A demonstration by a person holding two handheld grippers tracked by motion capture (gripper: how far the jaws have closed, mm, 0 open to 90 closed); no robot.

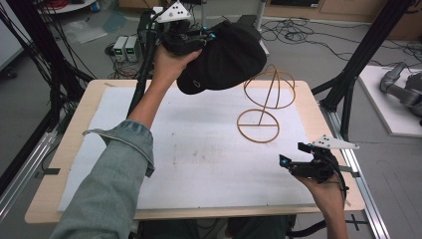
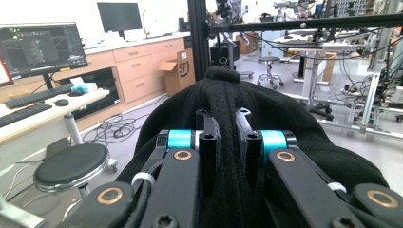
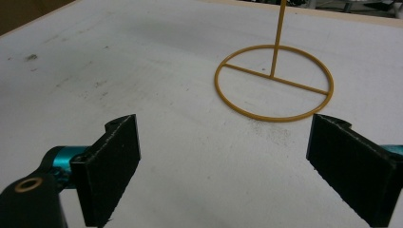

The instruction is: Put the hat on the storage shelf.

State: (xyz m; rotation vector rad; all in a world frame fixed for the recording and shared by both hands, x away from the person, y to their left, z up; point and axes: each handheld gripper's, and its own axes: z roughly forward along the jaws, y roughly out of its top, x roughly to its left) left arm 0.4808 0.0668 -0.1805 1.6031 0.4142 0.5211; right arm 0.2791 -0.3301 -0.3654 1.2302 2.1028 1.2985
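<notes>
Left tongs (image 1: 209, 37) pinched a fold of the soft, light black cap (image 1: 224, 57) above the wire stand (image 1: 266, 102); right tongs (image 1: 293, 159) gaped empty.

I see the cap (image 1: 224, 55) in the air over the table's (image 1: 74, 149) far edge, left of the wire stand (image 1: 263, 99). The stand sits on the mat (image 1: 189, 149) toward its far right corner; my right gripper (image 1: 293, 159) is near the right edge.

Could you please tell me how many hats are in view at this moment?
1: a black fabric cap, clamped in the left gripper and held in the air beside the yellow wire hat stand.
</notes>
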